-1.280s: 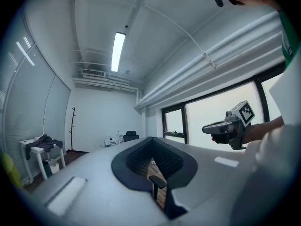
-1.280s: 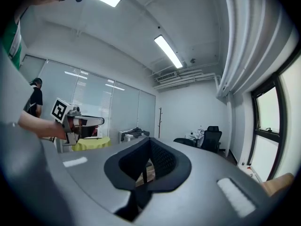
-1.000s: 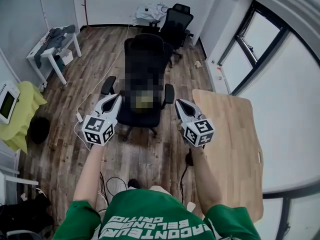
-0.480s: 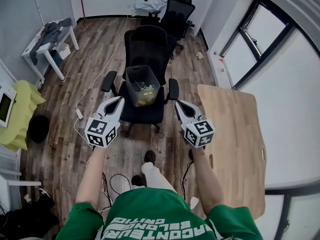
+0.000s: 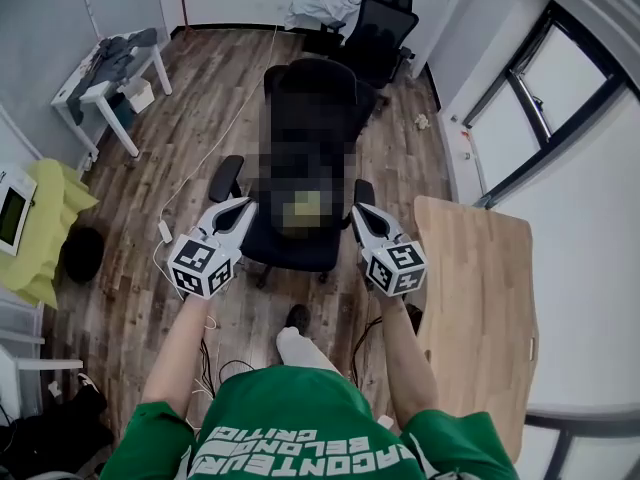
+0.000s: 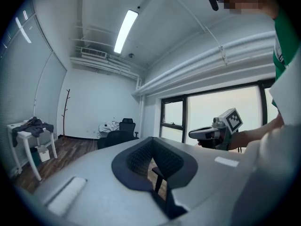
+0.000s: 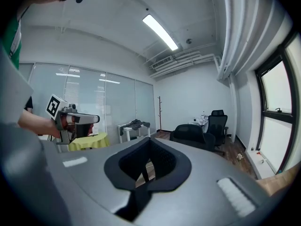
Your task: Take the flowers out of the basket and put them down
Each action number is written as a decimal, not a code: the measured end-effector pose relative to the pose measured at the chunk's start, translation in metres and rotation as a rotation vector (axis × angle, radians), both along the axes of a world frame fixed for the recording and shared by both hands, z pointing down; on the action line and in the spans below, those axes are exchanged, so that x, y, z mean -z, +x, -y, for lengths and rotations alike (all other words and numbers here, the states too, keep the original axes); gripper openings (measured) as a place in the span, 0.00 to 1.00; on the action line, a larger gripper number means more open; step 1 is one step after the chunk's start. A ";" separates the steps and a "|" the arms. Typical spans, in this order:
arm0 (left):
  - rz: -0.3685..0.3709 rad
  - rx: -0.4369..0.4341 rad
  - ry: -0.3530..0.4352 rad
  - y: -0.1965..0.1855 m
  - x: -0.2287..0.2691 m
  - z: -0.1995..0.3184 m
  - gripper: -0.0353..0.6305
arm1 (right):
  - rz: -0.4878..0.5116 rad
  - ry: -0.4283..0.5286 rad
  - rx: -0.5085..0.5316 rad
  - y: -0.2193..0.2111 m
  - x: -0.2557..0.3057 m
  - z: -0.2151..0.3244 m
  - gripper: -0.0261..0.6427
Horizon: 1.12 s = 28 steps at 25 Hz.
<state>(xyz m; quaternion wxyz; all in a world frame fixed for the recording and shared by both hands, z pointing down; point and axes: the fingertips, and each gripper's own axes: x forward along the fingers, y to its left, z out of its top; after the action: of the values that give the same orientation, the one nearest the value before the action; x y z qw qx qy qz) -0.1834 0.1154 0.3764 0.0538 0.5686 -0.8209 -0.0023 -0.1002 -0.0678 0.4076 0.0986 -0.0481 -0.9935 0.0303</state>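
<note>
The basket sits on the seat of a black office chair (image 5: 312,88), but a blurred patch covers it. Only a yellow-green smudge of the flowers (image 5: 304,209) shows through. My left gripper (image 5: 241,209) hangs level at the chair's left front corner, shut and empty. My right gripper (image 5: 359,214) hangs at the right front corner, also shut and empty. Both stop short of the seat and touch nothing. From the left gripper (image 6: 151,147) the right gripper (image 6: 207,133) is seen side on. From the right gripper (image 7: 149,145) the left gripper (image 7: 82,120) shows the same way.
A light wooden table (image 5: 478,298) stands to my right beside the window wall. A second black chair (image 5: 382,30) with clothes stands at the back. A white side table (image 5: 108,76) and a yellow-covered stand (image 5: 42,230) are on the left. Cables (image 5: 215,133) cross the wood floor.
The head view has shifted, so the chair and wooden table sit a little further right and lower. A foot has come forward. Both grippers keep the same shut pose flanking the chair.
</note>
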 end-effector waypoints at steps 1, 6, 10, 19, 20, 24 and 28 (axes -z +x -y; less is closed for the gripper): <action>-0.007 -0.008 -0.003 -0.008 0.001 0.008 0.08 | -0.004 -0.007 0.002 -0.010 -0.001 0.007 0.05; -0.020 -0.027 -0.025 -0.046 -0.001 0.051 0.08 | -0.017 -0.015 0.028 -0.055 -0.003 0.042 0.05; -0.035 -0.033 -0.048 -0.071 -0.010 0.077 0.08 | -0.021 -0.030 0.042 -0.082 -0.009 0.065 0.05; -0.080 -0.045 -0.056 -0.106 -0.025 0.100 0.08 | -0.054 -0.064 0.076 -0.122 -0.029 0.085 0.05; -0.089 -0.056 -0.050 -0.107 -0.027 0.100 0.08 | -0.061 -0.069 0.081 -0.125 -0.031 0.084 0.05; -0.108 -0.075 -0.063 -0.116 -0.040 0.100 0.08 | -0.085 -0.085 0.080 -0.139 -0.042 0.082 0.05; -0.125 -0.087 -0.066 -0.135 -0.050 0.099 0.08 | -0.105 -0.087 0.068 -0.153 -0.052 0.078 0.05</action>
<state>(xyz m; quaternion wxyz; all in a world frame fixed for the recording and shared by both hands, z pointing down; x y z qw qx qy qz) -0.3182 0.0161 0.4268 0.1238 0.6005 -0.7899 -0.0084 -0.2536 -0.1461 0.4593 0.1495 -0.0843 -0.9825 0.0726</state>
